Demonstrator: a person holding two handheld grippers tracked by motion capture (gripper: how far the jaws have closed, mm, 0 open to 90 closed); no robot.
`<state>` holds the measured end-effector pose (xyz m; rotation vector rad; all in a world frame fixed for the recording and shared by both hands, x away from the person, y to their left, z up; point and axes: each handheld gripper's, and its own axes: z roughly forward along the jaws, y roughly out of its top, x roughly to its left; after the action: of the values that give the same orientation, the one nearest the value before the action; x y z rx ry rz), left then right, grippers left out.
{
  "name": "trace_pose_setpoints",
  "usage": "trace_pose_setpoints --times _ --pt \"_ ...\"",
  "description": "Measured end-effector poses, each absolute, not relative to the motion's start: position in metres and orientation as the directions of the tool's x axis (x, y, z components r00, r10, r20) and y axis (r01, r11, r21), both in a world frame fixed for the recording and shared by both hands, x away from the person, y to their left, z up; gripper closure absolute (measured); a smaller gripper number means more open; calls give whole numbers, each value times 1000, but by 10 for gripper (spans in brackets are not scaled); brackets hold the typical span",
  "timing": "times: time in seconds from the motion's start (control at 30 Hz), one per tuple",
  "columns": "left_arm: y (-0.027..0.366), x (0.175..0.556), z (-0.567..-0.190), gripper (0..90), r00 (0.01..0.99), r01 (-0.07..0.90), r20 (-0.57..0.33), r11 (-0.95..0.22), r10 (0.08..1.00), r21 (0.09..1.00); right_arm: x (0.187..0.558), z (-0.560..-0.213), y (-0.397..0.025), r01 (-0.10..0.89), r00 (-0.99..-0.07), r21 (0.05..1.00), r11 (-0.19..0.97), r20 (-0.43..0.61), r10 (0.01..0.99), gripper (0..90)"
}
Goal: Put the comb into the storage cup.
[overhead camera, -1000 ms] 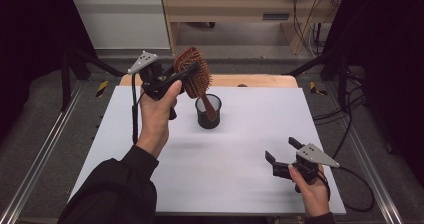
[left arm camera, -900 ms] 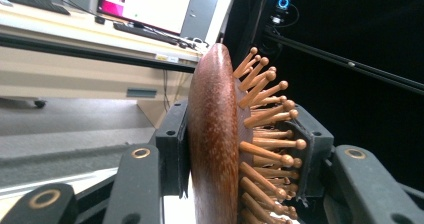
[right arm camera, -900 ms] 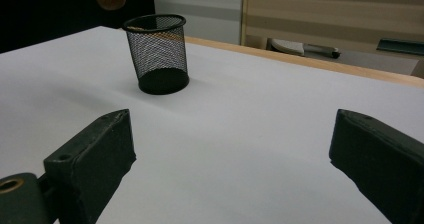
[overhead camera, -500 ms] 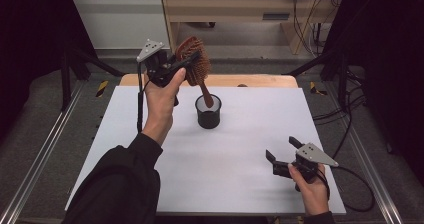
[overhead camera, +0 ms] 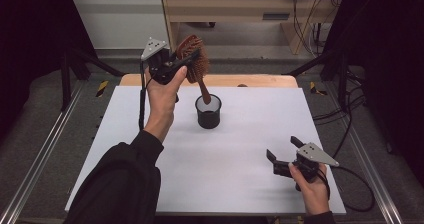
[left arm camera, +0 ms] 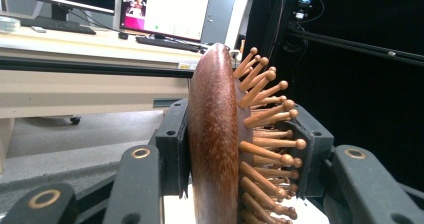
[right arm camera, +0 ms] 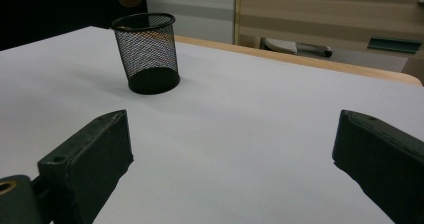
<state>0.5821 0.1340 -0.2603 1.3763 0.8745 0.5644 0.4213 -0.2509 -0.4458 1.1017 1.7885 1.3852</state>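
A brown wooden hairbrush (overhead camera: 192,58) with round-tipped wooden pins is pinched at its oval head by the left gripper (overhead camera: 172,66), handle down over the black mesh cup (overhead camera: 208,111). The right gripper (overhead camera: 281,156) is held spread wide above the table (overhead camera: 240,174).

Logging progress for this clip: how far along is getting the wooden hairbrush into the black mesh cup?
Done: the left gripper is clamped on the head of the brown wooden hairbrush with peg bristles and holds it off the table. In hand: its handle points down at the black wire-mesh cup, the tip about at the rim. Left: lowering it in and letting go. The right gripper rests open, holding nothing, near the white table's front edge.
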Motion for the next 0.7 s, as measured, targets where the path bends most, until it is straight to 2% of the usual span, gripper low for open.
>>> trace_pose_setpoints --times 0.47,0.7 --pt "131 597 -274 517 575 155 -207 143 792 978 421 -445 -251 228 -471 968 102 18 882 33" --pt "125 599 -279 518 574 136 -160 99 803 986 422 -446 -250 229 -478 967 108 15 878 32"
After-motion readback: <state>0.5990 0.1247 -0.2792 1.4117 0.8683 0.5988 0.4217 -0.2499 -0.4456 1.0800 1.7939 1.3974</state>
